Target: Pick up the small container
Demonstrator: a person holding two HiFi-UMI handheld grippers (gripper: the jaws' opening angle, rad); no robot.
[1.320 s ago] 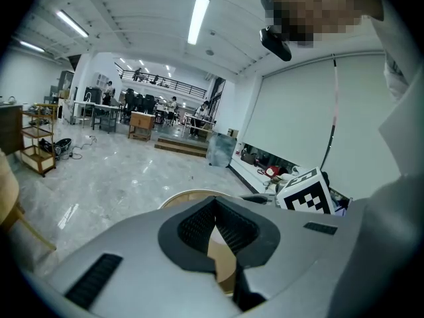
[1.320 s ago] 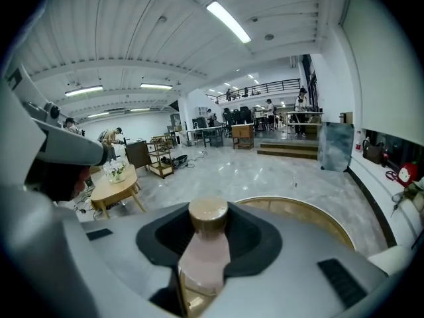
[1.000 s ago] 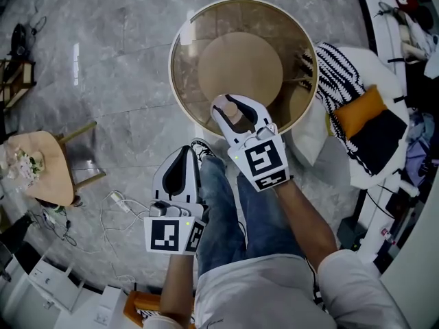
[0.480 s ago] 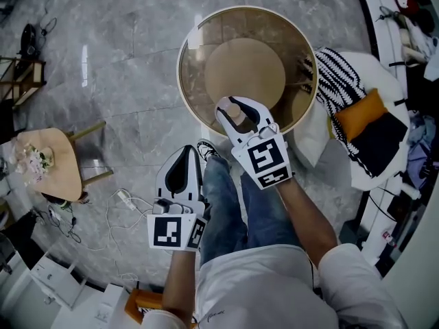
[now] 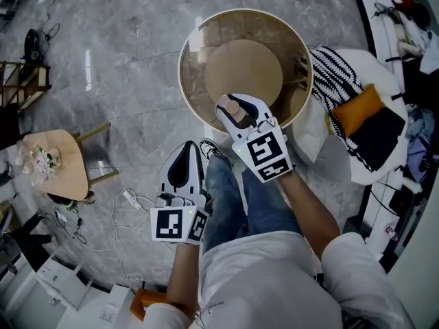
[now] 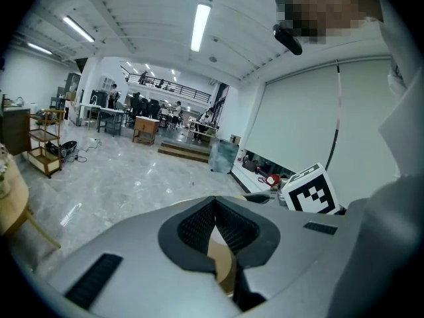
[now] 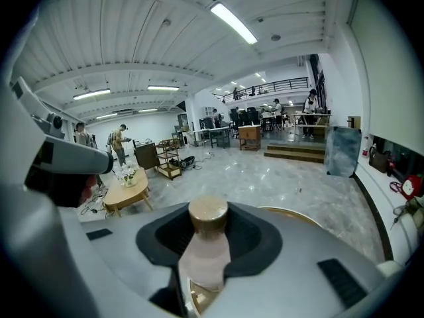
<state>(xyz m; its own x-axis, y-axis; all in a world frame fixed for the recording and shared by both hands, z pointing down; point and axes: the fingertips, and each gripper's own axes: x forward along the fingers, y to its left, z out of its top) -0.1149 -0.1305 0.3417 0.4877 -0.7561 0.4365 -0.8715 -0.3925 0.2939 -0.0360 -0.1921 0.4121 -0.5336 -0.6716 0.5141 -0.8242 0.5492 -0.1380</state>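
small container isn't in your near left claw [image 5: 186, 149], which hangs closed and empty. your right claw [image 5: 238, 112] grips the small container [image 7: 209, 247] by its body, cap up, over the table's [image 5: 199, 53] near rim. tilt or loosen, and it could slip and drop there.

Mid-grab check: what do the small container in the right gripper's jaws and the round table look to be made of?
Small container: probably frosted plastic or glass, pale pink and matte, with a soft glow through the body. Its cap looks tan and dull, like wood or cork. Round table: glossy tinted glass top, since a round wood-coloured base shows through it.
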